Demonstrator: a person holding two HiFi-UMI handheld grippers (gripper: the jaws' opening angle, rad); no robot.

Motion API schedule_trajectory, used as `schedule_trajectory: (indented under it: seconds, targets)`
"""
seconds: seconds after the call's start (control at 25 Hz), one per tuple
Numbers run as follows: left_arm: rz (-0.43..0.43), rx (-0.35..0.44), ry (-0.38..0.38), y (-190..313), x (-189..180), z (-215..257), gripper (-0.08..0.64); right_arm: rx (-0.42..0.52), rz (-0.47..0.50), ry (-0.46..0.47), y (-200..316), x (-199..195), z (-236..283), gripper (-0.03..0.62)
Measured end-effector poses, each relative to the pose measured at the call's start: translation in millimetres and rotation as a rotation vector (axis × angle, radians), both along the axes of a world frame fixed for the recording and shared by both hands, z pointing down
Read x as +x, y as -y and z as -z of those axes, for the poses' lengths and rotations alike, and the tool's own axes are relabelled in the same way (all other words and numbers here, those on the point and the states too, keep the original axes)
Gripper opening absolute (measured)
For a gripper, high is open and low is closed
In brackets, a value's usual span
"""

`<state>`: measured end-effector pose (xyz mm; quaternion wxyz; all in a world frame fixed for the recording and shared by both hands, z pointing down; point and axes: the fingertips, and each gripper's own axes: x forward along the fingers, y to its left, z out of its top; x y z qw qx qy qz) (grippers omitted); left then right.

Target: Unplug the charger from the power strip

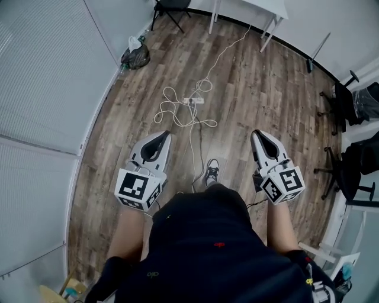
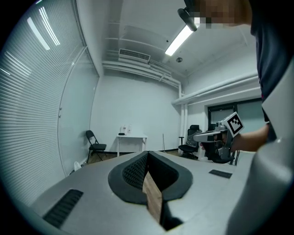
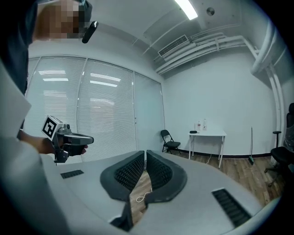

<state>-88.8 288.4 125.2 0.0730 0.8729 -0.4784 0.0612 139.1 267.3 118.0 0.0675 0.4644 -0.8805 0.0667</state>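
We hold both grippers out level over the wooden floor (image 1: 254, 89), neither touching anything. The left gripper (image 1: 164, 136) is clenched, its ribbed pads meeting at the tips with nothing between them. The right gripper (image 1: 258, 135) is clenched and empty too; through the slit behind its tips we see only floor and a bit of white cable.

The power strip (image 1: 193, 100) lies out in the middle of the floor, well apart from both grippers and ahead of our shoe (image 1: 212, 171). Loops of white cable (image 1: 172, 106) sprawl beside it, and one cord runs on to the floor's far edge under the white table (image 1: 260, 5). The charger on the strip is too small for us to tell apart. A black bag (image 1: 136, 56) sits by the floor's left edge.
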Motion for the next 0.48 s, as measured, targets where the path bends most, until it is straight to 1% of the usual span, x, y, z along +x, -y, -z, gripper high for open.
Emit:
schedule_trajectory:
  seconds: [0.16, 0.32, 0.48]
  targets:
    - [0.030, -0.021, 0.001, 50.7, 14.7, -5.7, 0.020, -0.003, 0.020, 0.015, 57.7, 16.2, -4.5, 0.032]
    - [0.070, -0.018, 0.006, 106.3, 43.3, -2.4, 0.020, 0.007, 0.005, 0.032, 121.5, 49.2, -2.6, 0.032]
    - [0.123, -0.031, 0.011, 151.1, 71.6, 1.4, 0.020, 0.005, 0.073, 0.038, 170.0, 73.1, -4.2, 0.032]
